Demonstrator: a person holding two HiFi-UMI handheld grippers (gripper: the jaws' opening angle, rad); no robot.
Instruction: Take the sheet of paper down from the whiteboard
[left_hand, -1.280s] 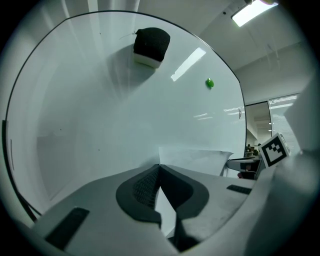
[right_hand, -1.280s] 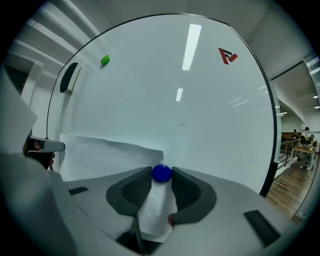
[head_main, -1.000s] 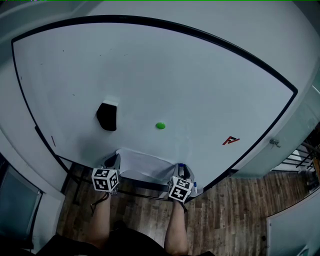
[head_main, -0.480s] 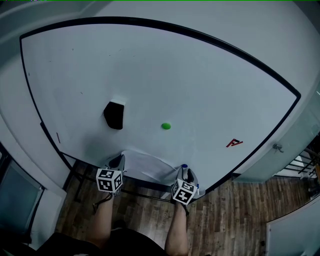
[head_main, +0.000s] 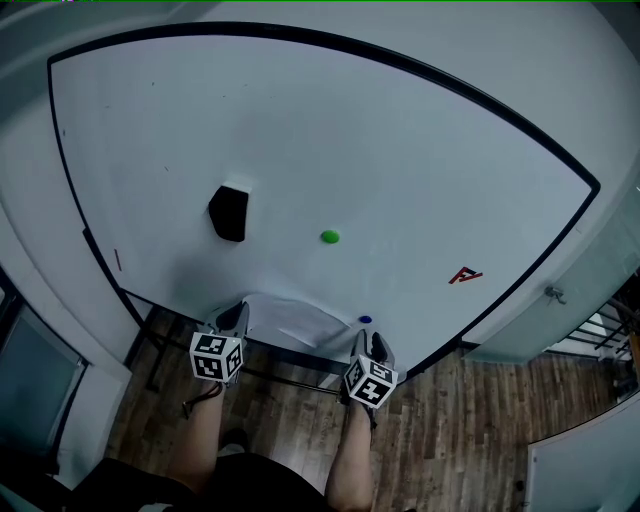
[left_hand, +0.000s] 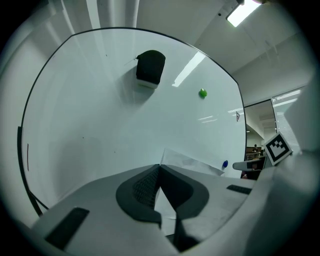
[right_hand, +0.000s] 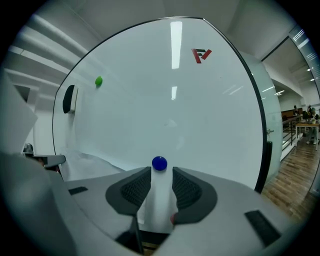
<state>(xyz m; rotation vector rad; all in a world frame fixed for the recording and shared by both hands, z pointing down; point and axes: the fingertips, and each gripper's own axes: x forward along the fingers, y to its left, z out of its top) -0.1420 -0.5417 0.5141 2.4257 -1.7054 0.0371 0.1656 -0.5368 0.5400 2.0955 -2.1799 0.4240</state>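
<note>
The white sheet of paper (head_main: 292, 322) hangs loose at the whiteboard's (head_main: 330, 130) bottom edge. My left gripper (head_main: 232, 318) is shut on its left part; in the left gripper view the jaws (left_hand: 160, 170) meet on the sheet (left_hand: 192, 164). My right gripper (head_main: 366, 340) stands open just right of the sheet. A blue magnet (right_hand: 159, 163) sticks to the board straight beyond its fingertips (right_hand: 159, 187), and nothing is gripped. The sheet (right_hand: 87, 162) lies to the left in the right gripper view.
A black eraser (head_main: 229, 212), a green magnet (head_main: 329, 237) and a red logo (head_main: 464, 274) are on the board above the grippers. The black frame (head_main: 520, 290) runs down the right side. Wooden floor (head_main: 470, 420) lies below, with a glass partition (head_main: 590, 280) to the right.
The sheet's right corner has drawn away from the right gripper and the sheet has bunched toward the left gripper. The blue magnet now shows on the bare board past the right fingertips.
</note>
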